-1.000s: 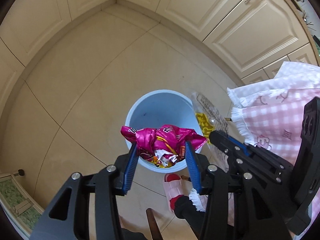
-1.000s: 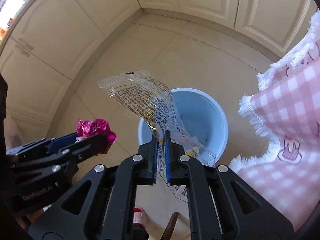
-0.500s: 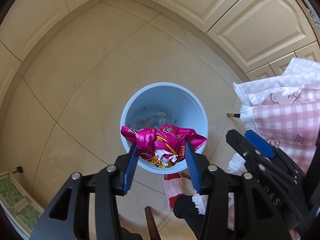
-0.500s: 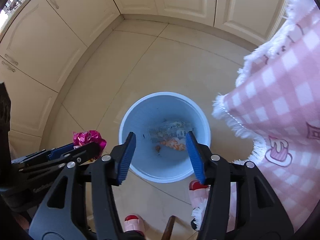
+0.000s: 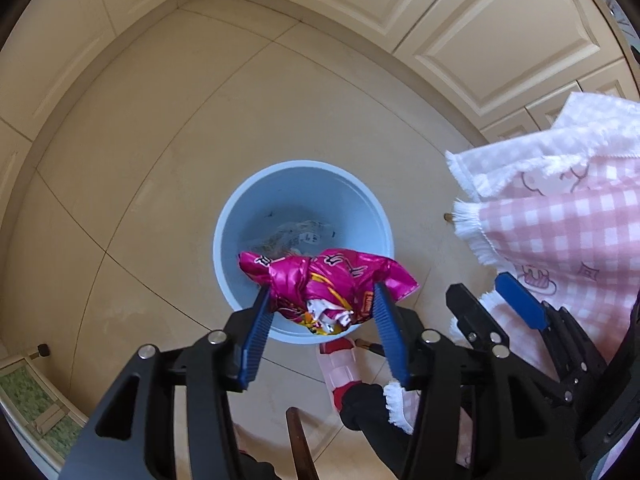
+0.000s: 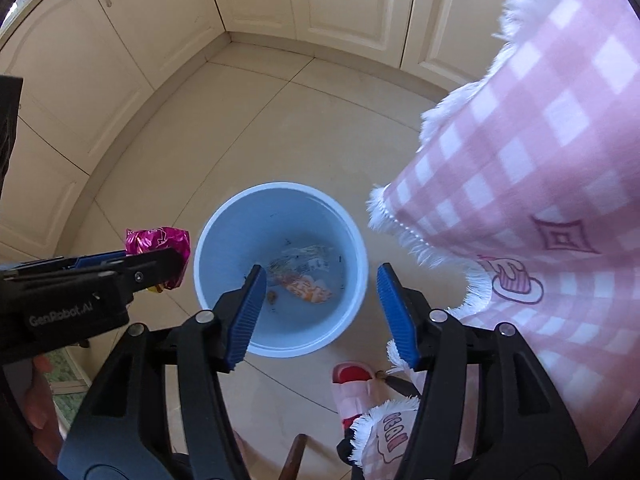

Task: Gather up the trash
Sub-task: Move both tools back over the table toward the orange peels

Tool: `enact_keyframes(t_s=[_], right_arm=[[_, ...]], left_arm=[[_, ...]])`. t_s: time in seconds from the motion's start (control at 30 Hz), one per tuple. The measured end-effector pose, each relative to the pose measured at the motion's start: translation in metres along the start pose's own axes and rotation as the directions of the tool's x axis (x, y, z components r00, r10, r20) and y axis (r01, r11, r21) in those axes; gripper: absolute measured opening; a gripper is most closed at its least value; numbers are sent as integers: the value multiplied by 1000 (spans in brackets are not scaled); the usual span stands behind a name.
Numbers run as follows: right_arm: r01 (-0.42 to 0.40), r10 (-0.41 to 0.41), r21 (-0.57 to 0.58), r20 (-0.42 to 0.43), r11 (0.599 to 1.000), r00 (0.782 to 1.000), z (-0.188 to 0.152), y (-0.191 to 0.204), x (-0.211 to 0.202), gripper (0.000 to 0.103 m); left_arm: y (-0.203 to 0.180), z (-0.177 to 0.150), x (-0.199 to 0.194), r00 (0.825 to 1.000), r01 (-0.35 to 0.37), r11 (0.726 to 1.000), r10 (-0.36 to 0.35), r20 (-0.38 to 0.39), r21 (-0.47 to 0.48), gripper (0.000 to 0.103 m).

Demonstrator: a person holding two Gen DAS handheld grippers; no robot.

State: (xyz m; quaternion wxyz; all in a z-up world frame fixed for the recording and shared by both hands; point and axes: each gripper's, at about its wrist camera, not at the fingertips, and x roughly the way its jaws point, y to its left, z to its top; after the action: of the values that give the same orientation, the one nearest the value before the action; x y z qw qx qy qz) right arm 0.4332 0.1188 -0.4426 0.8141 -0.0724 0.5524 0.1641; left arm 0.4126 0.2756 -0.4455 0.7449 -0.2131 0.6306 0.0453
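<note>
One clear bag [image 6: 304, 276], seemingly, now lies inside the bin [image 6: 224, 220].

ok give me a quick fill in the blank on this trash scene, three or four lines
1. The left tongs grip a crumpled ____ foil wrapper.
2. The right tongs are ____, holding nothing.
3. The clear printed wrapper lies inside the round light ____ plastic bin.
4. Beside the bin hangs a pink and white ____ cloth with a fringed edge.

Missing words: pink; open; blue; checked
</note>
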Motion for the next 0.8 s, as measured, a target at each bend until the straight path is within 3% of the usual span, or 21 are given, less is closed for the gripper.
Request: enact_keyframes(t_s=[0.1,0.27,0.4,0.53,0.63,0.8], right_arm=[[-8,8,3,13,1000,1000,-2,0,-9,58],[-30,30,-12,22,999,999,-10,6,-29,58],[-65,66,-35,38,997,997,-15,19,-56,58],[-129,133,-57,80,990,988,-21,39,-101,58],[-156,167,-89,139,984,976,-27,48,-145,60],[-157,193,-145,278,977,941,-39,59,-230,64]], left_arm=[[-4,-1,-10,1000,4,1000,-4,26,15,59],[-3,-10,-35,998,-1,1000,0,66,4,60],[7,-31,-71,992,-44,999,47,115,-28,60],[18,-63,-114,980,-21,996,38,197,-91,60],[19,-92,-163,951,-12,992,49,307,-123,60],[13,-130,-247,884,9,994,43,465,-109,63]])
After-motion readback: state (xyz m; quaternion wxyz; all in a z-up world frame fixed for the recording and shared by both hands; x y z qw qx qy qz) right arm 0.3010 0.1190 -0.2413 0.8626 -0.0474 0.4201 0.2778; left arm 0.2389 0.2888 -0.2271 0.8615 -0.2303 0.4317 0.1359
